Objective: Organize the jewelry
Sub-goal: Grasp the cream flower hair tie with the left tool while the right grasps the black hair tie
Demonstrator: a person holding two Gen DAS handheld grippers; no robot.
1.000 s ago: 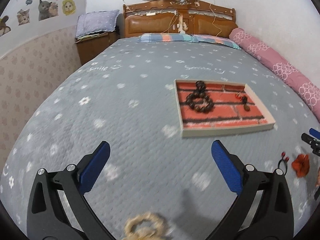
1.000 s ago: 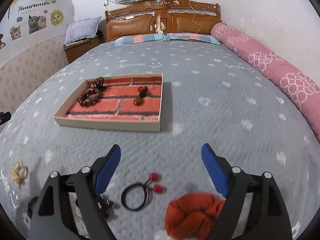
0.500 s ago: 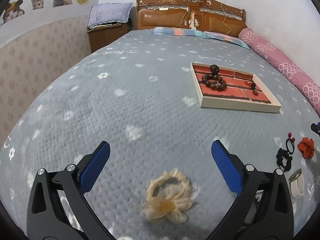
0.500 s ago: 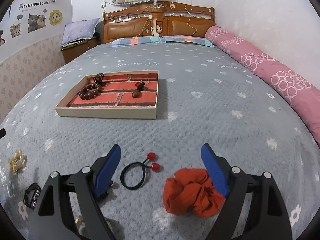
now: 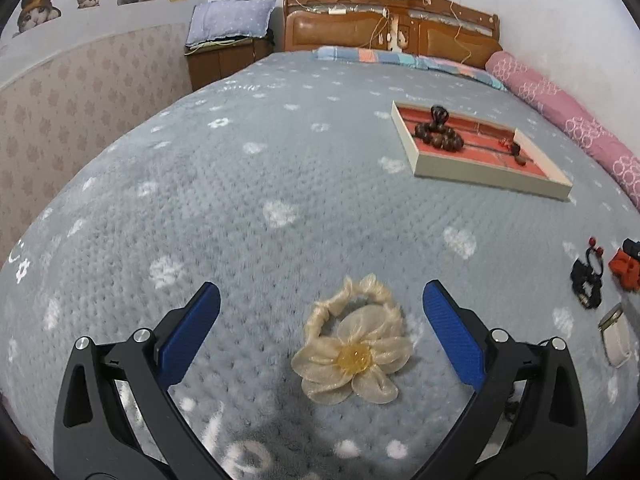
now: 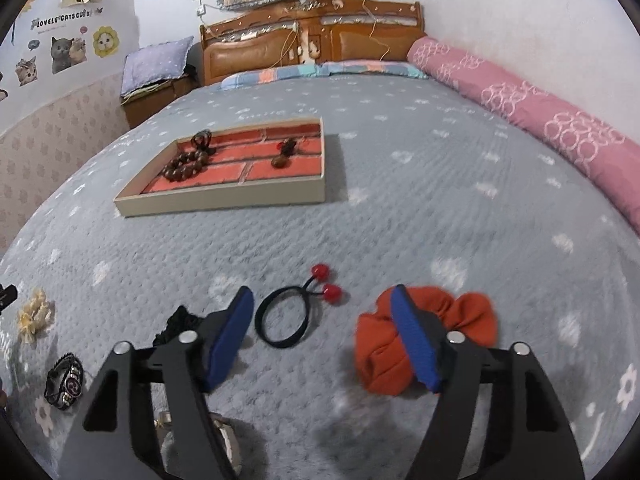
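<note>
Grey quilted bedspread (image 5: pixel 256 208) under both tools. Your left gripper (image 5: pixel 318 320) hangs spread wide over the cream flower scrunchie (image 5: pixel 352 344), not touching. Your right gripper (image 6: pixel 322 336) has just been narrowing; its jaws are apart around the black hair tie (image 6: pixel 286 322), right finger over the orange scrunchie (image 6: pixel 472 316). All soft and light; pinch the bunched fabric. Farther off lies the tray (image 6: pixel 224 202).
</note>
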